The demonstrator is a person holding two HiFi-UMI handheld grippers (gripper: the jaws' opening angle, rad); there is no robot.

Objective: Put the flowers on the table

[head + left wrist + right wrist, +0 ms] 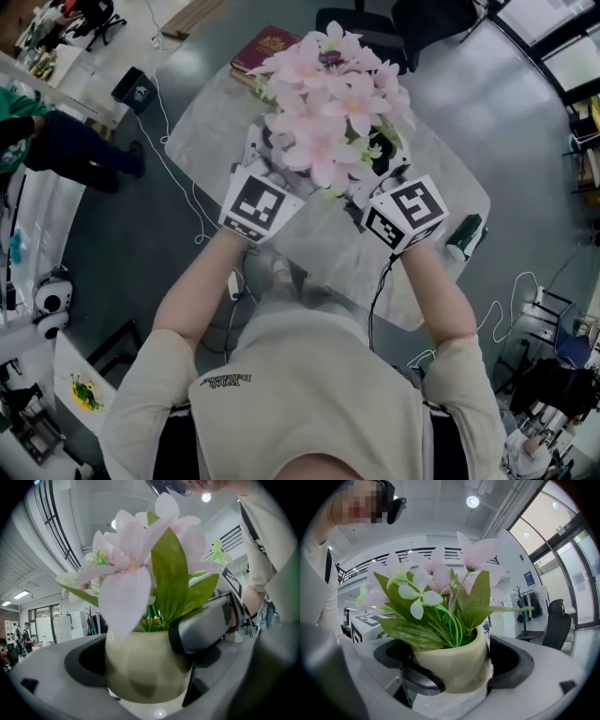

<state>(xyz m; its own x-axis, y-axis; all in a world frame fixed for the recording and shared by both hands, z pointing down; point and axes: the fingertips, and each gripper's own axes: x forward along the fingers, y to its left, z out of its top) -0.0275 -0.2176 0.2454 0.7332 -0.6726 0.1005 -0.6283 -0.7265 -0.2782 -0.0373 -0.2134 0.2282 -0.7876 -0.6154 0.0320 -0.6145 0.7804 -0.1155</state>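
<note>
Closest to you are your two arms, both reaching forward over the table (202,136). Your left gripper (145,679) has its jaws pressed on the sides of a small cream pot (136,658), so it is holding the pot tight. Your right gripper (452,670) squeezes the same pot (461,660) from the other side. One jaw of each gripper pokes into the other gripper's view, so the two are packed very close around the pot. From your head you see the left gripper (260,187) and right gripper (394,202) just beside each other.

The flowers (328,103) stand up out of the pot, pink with green leaves. They spread wide and hide the pot and the jaw tips from above. They sit over the middle of the table. I cannot tell if the pot's bottom touches the top.

The table has bare room on your left and right sides. Its near edge lies just behind your grippers. A small dark and green thing (466,234) sits near the right edge. A red book (265,49) lies at the far edge, just behind the flowers. Past it stands a dark chair (361,23). White cables (178,178) trail on the floor left of the table.
</note>
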